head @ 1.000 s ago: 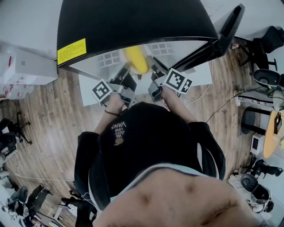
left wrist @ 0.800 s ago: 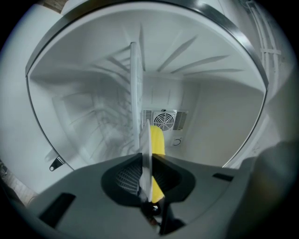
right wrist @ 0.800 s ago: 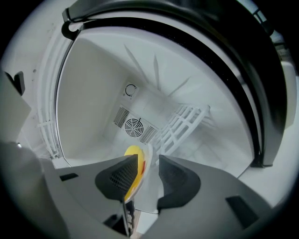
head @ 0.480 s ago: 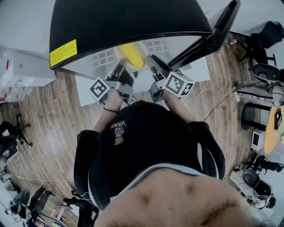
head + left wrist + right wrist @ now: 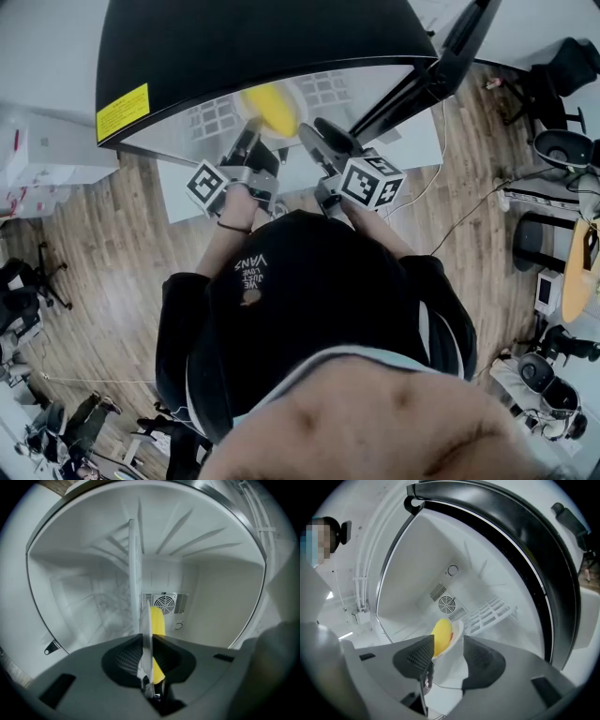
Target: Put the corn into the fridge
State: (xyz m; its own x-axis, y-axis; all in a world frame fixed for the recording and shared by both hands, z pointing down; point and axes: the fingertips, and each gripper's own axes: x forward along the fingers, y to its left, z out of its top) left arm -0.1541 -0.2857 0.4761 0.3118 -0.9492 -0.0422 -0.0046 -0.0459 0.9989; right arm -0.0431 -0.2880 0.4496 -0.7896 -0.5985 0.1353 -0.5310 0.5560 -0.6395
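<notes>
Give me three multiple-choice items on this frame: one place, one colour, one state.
1. Where is the corn?
A) on a plate inside the open fridge
B) on the fridge's top
C) behind the fridge

2. What colour is the sticker on the fridge's top?
A) red
B) yellow
C) green

3. What is the left claw doing?
A) open and empty
B) shut on the corn
C) shut on the plate's rim

Answers:
1 A: both gripper views show the corn on the plate with the white interior around it.
2 B: the sticker is yellow against the black top.
3 C: the left gripper view shows the jaws pinching the plate edge-on.
</notes>
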